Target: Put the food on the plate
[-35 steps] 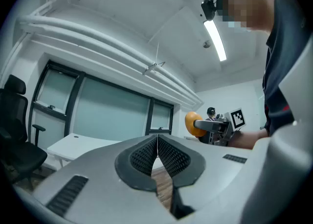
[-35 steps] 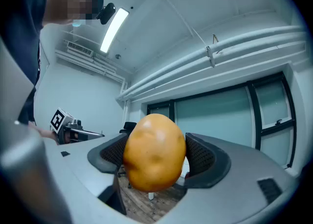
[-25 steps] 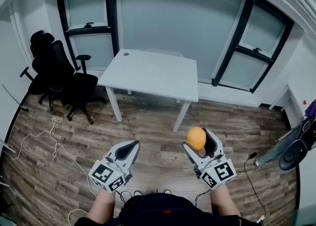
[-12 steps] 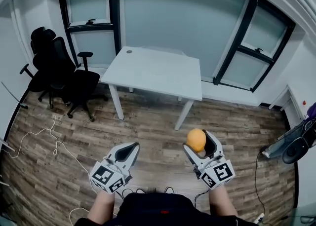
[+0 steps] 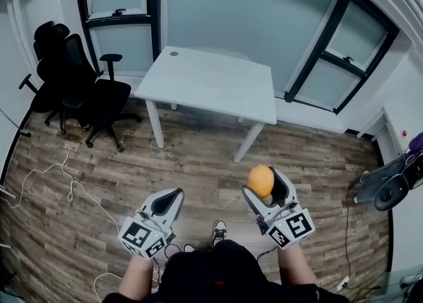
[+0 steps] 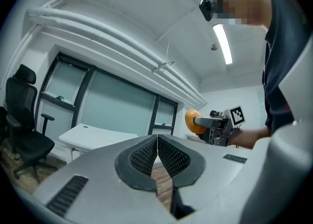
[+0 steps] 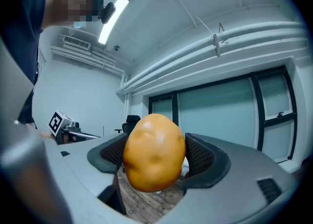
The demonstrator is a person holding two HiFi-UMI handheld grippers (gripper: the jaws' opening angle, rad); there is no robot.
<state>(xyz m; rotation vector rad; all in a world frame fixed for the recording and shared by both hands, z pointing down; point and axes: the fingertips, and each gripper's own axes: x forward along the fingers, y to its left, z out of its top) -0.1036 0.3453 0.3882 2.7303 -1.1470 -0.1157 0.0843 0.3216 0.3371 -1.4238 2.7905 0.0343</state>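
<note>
My right gripper (image 5: 264, 186) is shut on an orange-yellow potato (image 5: 260, 180), held in the air above the wooden floor. In the right gripper view the potato (image 7: 154, 152) fills the space between the two dark pads (image 7: 199, 154). My left gripper (image 5: 166, 201) is shut with nothing in it; in the left gripper view its pads (image 6: 168, 156) meet at the tips. The potato (image 6: 192, 121) also shows at the right of that view. A white table (image 5: 210, 84) stands ahead of both grippers. No plate is in view.
A black office chair (image 5: 73, 90) stands at the left by the window wall. White cable (image 5: 63, 182) lies on the floor at the left. A black speaker-like device (image 5: 391, 192) and cables sit at the right. The person's shoe (image 5: 219, 231) shows below.
The view has shifted slightly, so the table and chair sit a little nearer and lower. Both grippers keep their places, the right one still holding the potato.
</note>
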